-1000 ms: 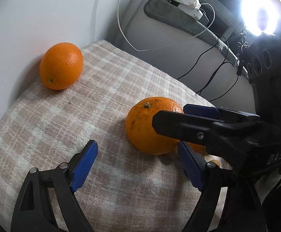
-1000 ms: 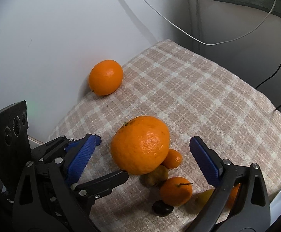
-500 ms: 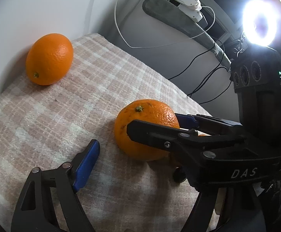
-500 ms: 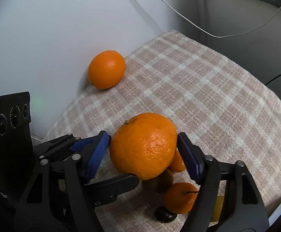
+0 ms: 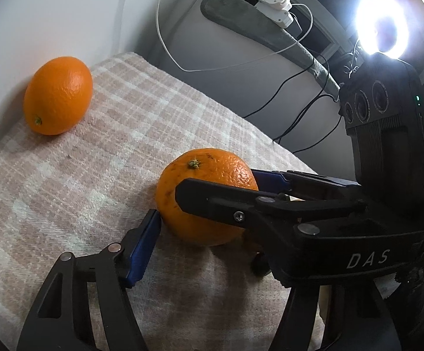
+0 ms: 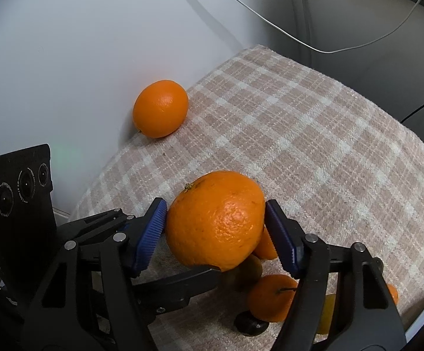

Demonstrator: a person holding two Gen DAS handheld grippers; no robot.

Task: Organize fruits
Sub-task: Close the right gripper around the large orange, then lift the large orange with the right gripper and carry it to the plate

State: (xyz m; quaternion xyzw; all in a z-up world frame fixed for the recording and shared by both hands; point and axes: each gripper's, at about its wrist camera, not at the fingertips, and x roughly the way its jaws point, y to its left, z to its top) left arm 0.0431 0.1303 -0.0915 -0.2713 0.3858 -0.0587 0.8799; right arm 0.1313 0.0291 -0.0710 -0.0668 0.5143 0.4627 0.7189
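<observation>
A large orange (image 6: 214,222) sits on a checked cloth (image 6: 314,134). My right gripper (image 6: 214,225) has both blue pads against its sides and its jaws are still closing. My left gripper (image 5: 206,228) reaches in from the other side, jaws closing around the same orange. Its left pad (image 5: 144,242) is just at the fruit's lower edge. Its other finger is hidden behind the right gripper (image 5: 217,182). A second orange (image 5: 57,96) (image 6: 160,108) lies against the wall.
Small fruits crowd under the right gripper: a tangerine (image 6: 270,298), a dark round fruit (image 6: 249,324), an olive-green one (image 6: 247,269) and a yellow one (image 6: 327,313). Cables (image 5: 293,93) hang past the cloth's far edge. A ring light (image 5: 382,26) glares at top right.
The right jaws came in from wide apart until both pads met the large orange. The left gripper's jaws narrowed and its left pad reached the fruit's edge.
</observation>
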